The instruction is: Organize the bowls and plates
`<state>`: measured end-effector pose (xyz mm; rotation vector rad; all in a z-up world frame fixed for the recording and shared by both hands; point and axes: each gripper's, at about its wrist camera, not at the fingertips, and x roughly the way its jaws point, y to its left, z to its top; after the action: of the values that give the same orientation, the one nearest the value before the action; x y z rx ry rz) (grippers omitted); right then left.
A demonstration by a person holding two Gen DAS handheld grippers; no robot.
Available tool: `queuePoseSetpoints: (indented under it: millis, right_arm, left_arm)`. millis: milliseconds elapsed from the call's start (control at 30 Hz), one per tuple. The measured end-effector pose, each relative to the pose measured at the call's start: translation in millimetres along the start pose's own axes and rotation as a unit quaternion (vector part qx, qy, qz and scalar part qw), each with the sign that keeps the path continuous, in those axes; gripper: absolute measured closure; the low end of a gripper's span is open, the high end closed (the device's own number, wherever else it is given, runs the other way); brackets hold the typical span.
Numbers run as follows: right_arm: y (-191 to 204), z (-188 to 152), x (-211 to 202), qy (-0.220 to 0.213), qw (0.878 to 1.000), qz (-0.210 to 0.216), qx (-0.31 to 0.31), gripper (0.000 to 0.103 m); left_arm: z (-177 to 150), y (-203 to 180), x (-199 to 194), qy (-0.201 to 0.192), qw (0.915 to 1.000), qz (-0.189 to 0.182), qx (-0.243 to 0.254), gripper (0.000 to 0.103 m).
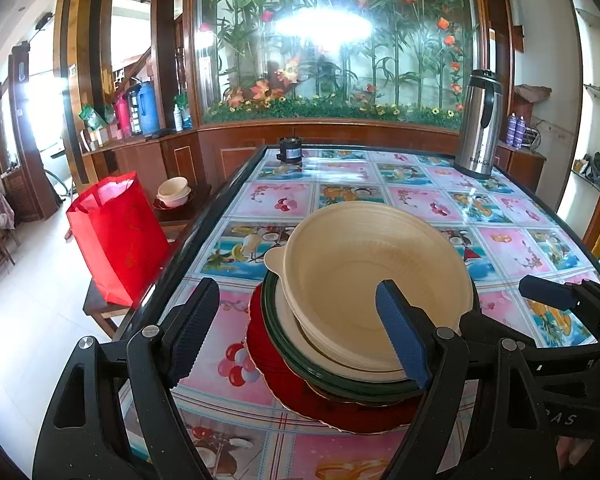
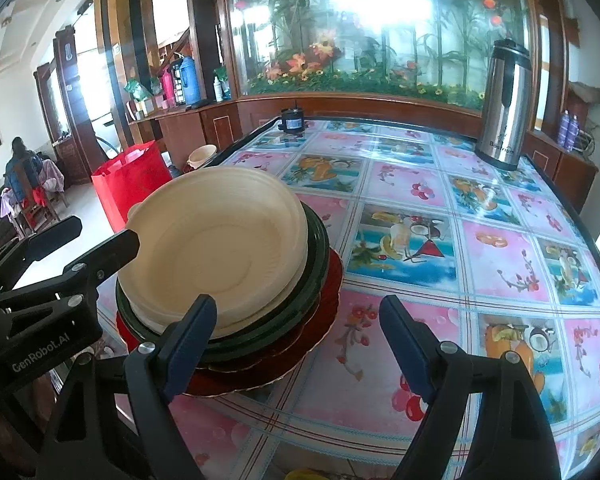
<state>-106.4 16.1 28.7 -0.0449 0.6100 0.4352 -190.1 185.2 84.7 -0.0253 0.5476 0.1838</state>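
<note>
1. Left wrist view: the left tongs (image 1: pixel 300 332) stand released, nothing between the blue pads; the right-hand pad sits in front of the cream bowls (image 1: pixel 372 276), but whether it touches their near rim I cannot tell.
2. The bowls are nested and sit on a dark green plate (image 1: pixel 300 364), which rests on a red plate (image 1: pixel 268 376); the whole pile lies just ahead of the left tongs, near the left edge of the counter (image 1: pixel 512 216).
3. Right wrist view: the right tongs (image 2: pixel 296 336) are likewise released and empty, the stack ahead and to their left, bare counter between the pads.
4. More bowls (image 1: pixel 174 192) wait on a low surface off the counter, beyond the left tongs, beside a red bag (image 1: pixel 118 236).
5. The stack looks built, so the step is probably squaring it or fetching those bowls.
6. To do it well: close on a rim only, one pad inside, one outside.
7. Lift straight; the nested bowls lean slightly and may slide.
8. Steady the green plate with the other tongs.
</note>
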Motion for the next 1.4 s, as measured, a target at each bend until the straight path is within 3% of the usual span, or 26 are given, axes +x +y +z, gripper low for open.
queuePoseSetpoints:
  millis: [1400]
  right_arm:
    - [-1.6, -4.3, 2.7, 0.008, 1.0, 0.005, 0.003, 0.019]
  left_arm:
    - [1.5, -5.8, 2.3, 0.0, 1.0, -0.007, 0.001, 0.022]
